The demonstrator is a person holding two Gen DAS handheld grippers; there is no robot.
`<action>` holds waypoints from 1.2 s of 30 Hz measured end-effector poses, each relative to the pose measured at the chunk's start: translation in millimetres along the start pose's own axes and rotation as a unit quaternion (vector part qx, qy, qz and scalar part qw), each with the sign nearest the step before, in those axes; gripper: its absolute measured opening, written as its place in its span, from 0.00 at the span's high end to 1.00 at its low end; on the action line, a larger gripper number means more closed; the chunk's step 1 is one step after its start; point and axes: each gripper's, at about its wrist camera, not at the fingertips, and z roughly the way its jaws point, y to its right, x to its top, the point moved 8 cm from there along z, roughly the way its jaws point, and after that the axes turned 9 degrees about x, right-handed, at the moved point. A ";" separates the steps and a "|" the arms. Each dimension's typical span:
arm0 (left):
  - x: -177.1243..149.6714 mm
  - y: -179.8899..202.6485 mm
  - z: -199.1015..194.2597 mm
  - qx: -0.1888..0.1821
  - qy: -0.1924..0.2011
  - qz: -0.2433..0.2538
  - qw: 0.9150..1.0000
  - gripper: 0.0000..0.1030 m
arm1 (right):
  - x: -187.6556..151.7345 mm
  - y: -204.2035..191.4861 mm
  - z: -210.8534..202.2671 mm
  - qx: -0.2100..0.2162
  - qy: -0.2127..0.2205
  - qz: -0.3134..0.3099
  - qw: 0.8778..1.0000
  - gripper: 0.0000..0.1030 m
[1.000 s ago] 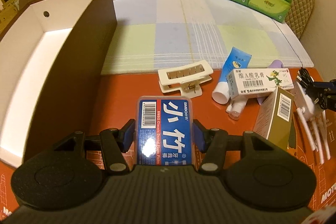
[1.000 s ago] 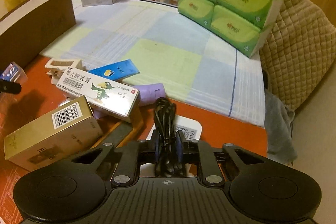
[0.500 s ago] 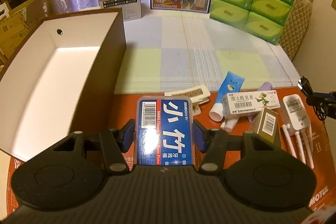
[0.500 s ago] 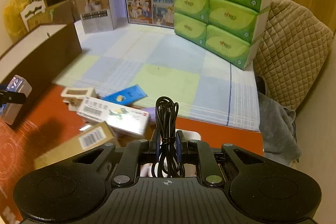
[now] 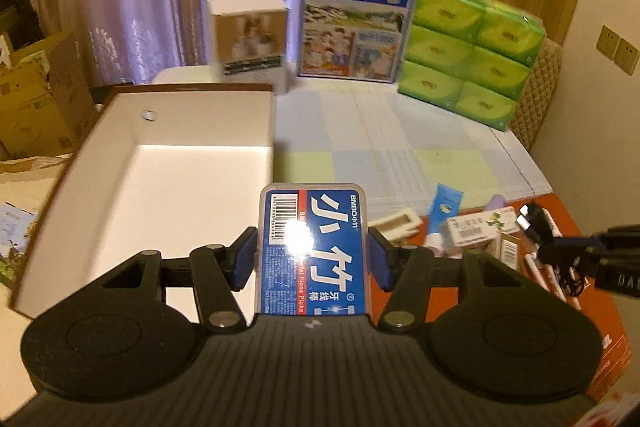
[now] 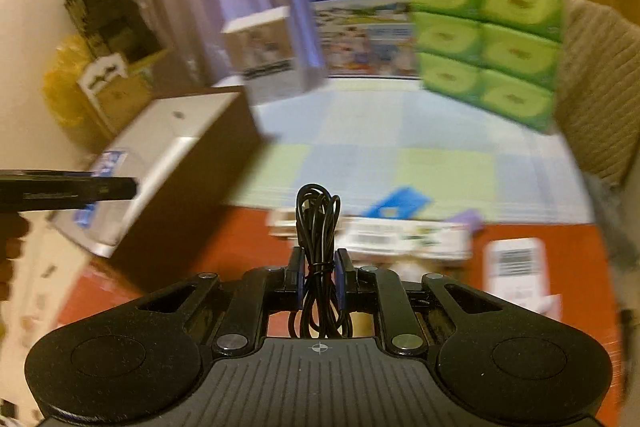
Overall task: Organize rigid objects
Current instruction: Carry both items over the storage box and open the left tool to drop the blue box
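My left gripper (image 5: pixel 312 259) is shut on a clear case of dental floss picks (image 5: pixel 312 251) with a blue label, held in the air near the right wall of an open brown box (image 5: pixel 160 187) with a white inside. My right gripper (image 6: pixel 318 275) is shut on a coiled black cable (image 6: pixel 318 223) and hangs over the orange mat; it also shows at the right edge of the left wrist view, with the black cable (image 5: pixel 534 225) in it. In the blurred right wrist view the left gripper (image 6: pixel 100 187) and floss picks case (image 6: pixel 108 167) appear beside the brown box (image 6: pixel 188 187).
On the orange mat (image 5: pixel 592 331) lie a cream hair clip (image 5: pixel 396 225), a blue tube (image 5: pixel 444 207), a white ointment box (image 5: pixel 476 229), a gold box (image 5: pixel 508 247) and a white router (image 6: pixel 516 271). Green tissue packs (image 5: pixel 472 51), a milk carton box (image 5: pixel 352 23) and a white box (image 5: pixel 250 43) stand behind.
Both grippers have risen and pulled back with their loads. The left one now sits nearer the open box, whose inside shows more. The right view has swung left and blurred.
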 end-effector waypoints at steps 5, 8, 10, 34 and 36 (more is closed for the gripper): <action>1.0 -49.5 -5.6 0.012 0.007 -0.008 1.000 0.49 | 8.1 -66.8 27.4 0.046 0.002 -0.006 0.999 0.89; 1.0 -74.4 -6.7 0.019 0.009 -0.014 1.000 0.49 | 16.8 -104.4 45.0 0.070 0.004 -0.014 0.997 0.89; 0.9 -89.7 -6.9 0.022 0.010 -0.018 1.000 0.49 | 21.7 -125.8 55.9 0.082 0.009 -0.021 0.996 0.89; -19.1 -174.7 39.7 0.034 -0.051 -0.035 0.997 0.49 | 42.7 -210.6 190.3 0.098 -0.047 -0.048 0.993 0.89; -21.1 -176.7 43.9 0.032 -0.057 -0.036 0.997 0.49 | 41.0 -209.0 197.4 0.092 -0.053 -0.047 0.993 0.89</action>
